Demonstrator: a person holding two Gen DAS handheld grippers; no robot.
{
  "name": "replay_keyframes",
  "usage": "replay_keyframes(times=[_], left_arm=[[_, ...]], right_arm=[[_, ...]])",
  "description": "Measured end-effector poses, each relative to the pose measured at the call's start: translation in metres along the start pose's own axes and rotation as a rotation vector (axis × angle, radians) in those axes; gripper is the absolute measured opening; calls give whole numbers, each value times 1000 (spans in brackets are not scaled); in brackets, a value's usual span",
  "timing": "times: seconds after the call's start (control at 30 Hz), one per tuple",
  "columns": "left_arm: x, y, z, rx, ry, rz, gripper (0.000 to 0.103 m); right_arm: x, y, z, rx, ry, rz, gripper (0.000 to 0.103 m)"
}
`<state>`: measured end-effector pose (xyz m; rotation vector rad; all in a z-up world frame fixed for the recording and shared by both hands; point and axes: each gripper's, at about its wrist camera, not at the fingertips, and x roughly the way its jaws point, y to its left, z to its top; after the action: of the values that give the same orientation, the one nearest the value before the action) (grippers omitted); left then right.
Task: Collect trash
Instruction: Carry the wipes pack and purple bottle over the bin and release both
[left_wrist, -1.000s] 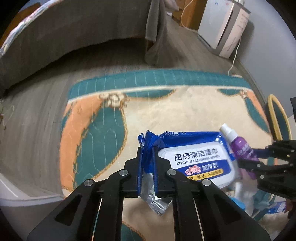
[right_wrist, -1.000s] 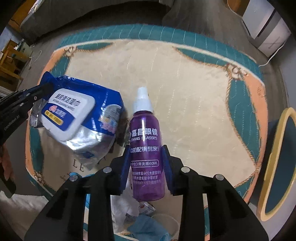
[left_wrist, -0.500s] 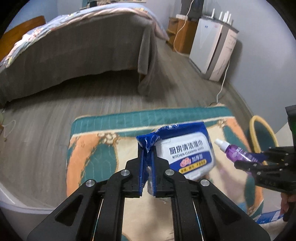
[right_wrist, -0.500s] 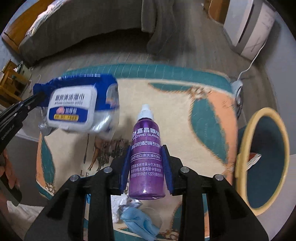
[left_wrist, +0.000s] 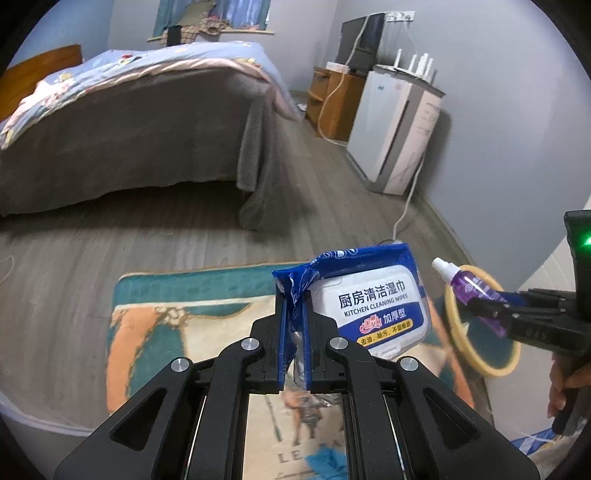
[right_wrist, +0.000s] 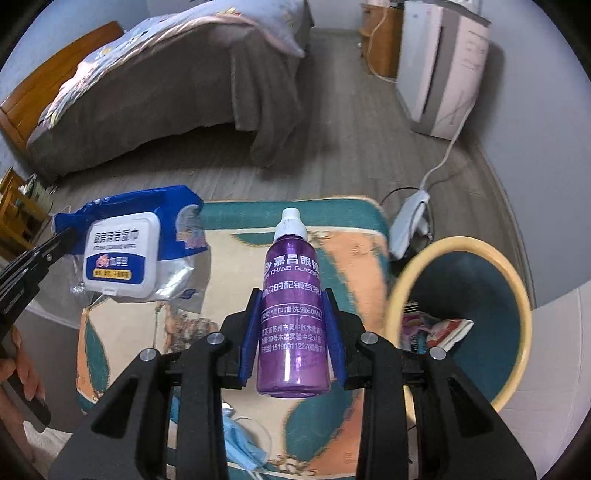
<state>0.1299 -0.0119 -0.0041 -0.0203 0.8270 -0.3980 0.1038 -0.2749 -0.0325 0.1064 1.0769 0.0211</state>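
Note:
My left gripper is shut on the crumpled edge of a blue and white pack of kitchen wipes, which hangs in the air above the rug; the same pack of wipes shows at the left of the right wrist view. My right gripper is shut on a purple spray bottle with a white cap, held with the cap pointing away. In the left wrist view the spray bottle hangs at the right, over the bin's rim. A round bin with a yellow rim and teal inside stands at the right, with wrappers in its bottom.
A patterned rug in teal, orange and cream covers the floor below. A blue face mask lies on its near edge. A bed stands behind, a white appliance and its cable by the wall. A white cloth lies beside the bin.
Both grippers have risen from the rug with their loads. The views have tilted up, so the bed and the far wall now show. The bin has come closer at the right.

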Motion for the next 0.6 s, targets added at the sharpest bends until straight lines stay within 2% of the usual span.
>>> replay_keyframes(times=[0.6], left_arm=[[5, -93, 4, 98, -1, -112, 8]], right_arm=[[-31, -95, -17, 121, -54, -33, 32]])
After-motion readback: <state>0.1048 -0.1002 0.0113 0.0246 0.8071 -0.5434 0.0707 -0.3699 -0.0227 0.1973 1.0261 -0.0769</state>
